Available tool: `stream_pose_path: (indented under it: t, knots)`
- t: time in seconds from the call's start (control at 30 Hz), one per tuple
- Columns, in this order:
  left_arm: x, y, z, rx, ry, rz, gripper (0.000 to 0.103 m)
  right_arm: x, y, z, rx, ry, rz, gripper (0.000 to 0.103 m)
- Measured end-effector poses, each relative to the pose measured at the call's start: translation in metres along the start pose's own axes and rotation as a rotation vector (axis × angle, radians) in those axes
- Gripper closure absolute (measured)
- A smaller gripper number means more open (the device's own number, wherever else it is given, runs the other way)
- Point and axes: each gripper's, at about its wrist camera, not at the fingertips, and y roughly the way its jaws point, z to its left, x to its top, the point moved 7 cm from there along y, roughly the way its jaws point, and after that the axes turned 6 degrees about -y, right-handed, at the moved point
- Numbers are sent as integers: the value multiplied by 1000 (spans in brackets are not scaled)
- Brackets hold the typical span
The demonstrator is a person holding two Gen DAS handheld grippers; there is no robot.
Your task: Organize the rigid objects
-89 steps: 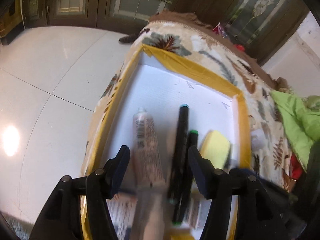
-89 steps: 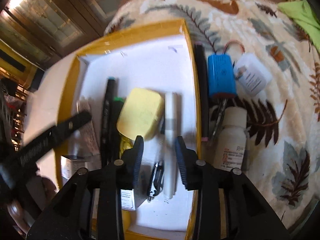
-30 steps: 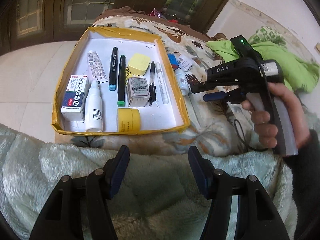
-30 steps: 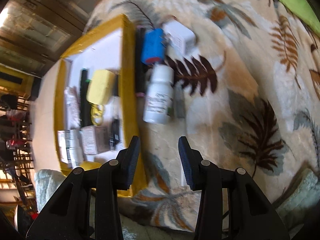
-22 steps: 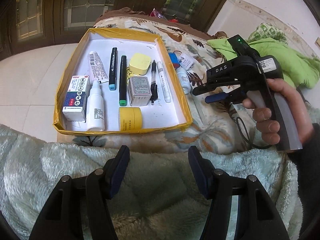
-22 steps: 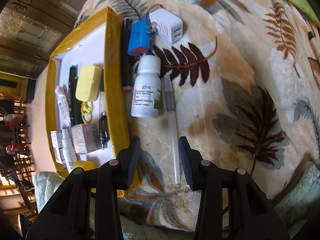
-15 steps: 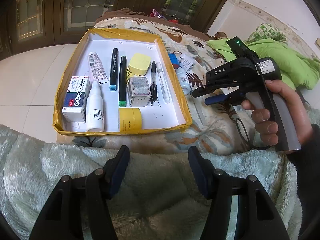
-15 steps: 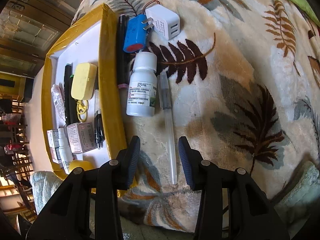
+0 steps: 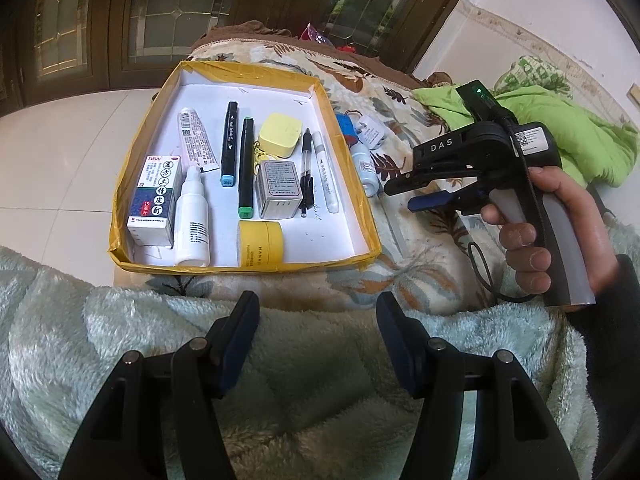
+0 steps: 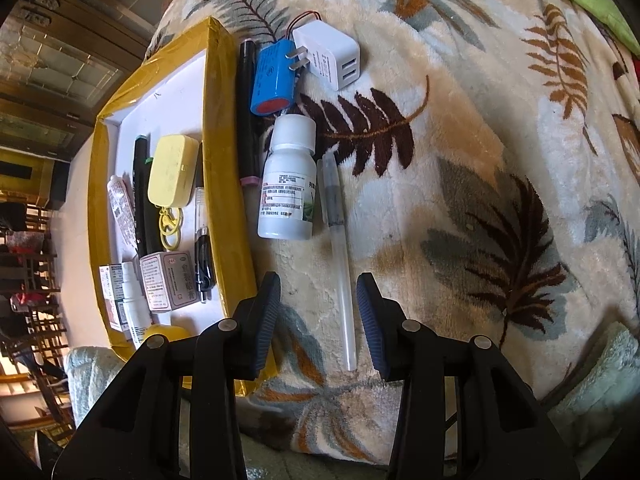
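A yellow-rimmed white tray [image 9: 344,258] [image 10: 230,216] holds several items: markers, a tube, boxes, a spray bottle, a yellow case [image 9: 280,136]. Beside it on the leaf-patterned blanket lie a white pill bottle [image 10: 288,184], a clear brush pen [image 10: 340,272], a dark marker [image 10: 247,112], a blue battery pack [image 10: 272,80] and a white charger plug [image 10: 332,56]. My right gripper [image 10: 318,312] [image 9: 404,196] hovers open over the brush pen's lower end, not touching it. My left gripper [image 9: 318,340] stands open and empty over a fluffy green blanket, short of the tray.
A hand [image 9: 560,232] holds the right gripper's handle at the right. A green cloth [image 9: 560,128] lies at the back right. White floor tiles [image 9: 60,152] lie left of the tray, dark wooden doors [image 9: 160,20] behind. The fluffy blanket [image 9: 312,392] covers the foreground.
The right wrist view has drifted so the brush pen now lies between the open jaws. The left gripper has pulled back from inside the tray and now holds still.
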Motion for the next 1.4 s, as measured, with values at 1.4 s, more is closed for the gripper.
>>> stream_pose_path:
  t: [1.4]
  knots:
    - [145, 132, -85, -27, -47, 217, 39, 26, -2, -58, 91, 101, -49, 95]
